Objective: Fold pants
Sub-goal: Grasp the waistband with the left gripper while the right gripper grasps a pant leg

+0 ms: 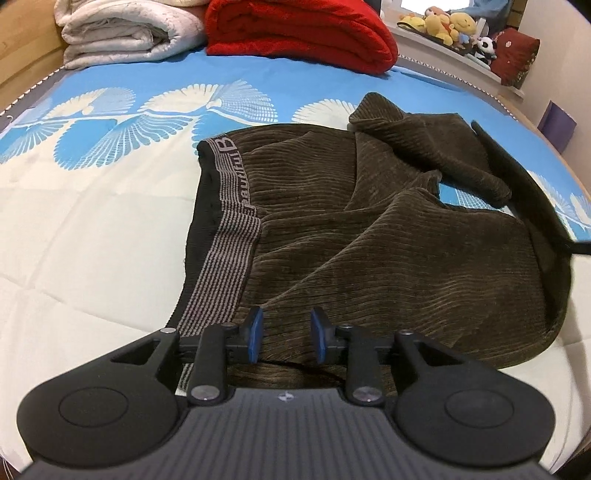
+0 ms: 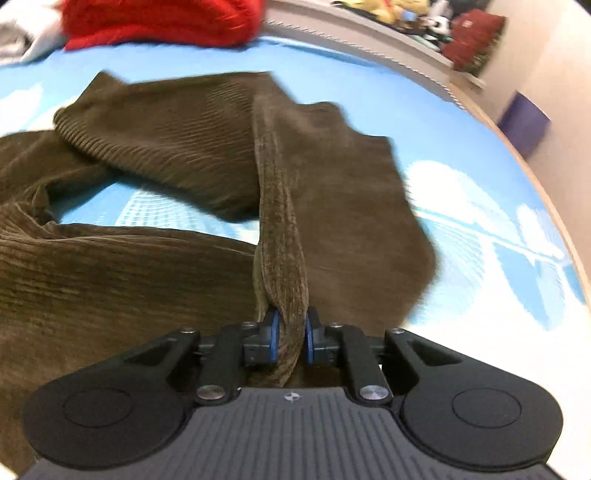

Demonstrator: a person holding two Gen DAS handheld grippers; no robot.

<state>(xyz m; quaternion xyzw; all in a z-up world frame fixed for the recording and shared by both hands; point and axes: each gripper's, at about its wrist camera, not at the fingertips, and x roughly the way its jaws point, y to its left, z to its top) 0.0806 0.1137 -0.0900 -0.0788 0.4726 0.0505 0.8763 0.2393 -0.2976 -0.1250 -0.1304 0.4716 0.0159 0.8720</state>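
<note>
Dark olive corduroy pants [image 1: 388, 229] lie crumpled on the bed, with the striped grey waistband [image 1: 229, 236] at the left and the legs bunched to the right. My left gripper [image 1: 286, 338] is open and empty, hovering just over the near edge of the pants by the waistband. My right gripper [image 2: 290, 334] is shut on a fold of a pant leg [image 2: 280, 236] and holds it raised above the bed; the rest of the pants [image 2: 110, 277] spreads to the left. The right wrist view is motion-blurred.
The bed has a blue and white patterned cover [image 1: 92, 221]. A folded white quilt [image 1: 122, 33] and a red blanket [image 1: 299, 33] lie at the far end. Plush toys [image 1: 450, 26] sit on a ledge at the far right. The bed's right edge [image 2: 535, 177] is near.
</note>
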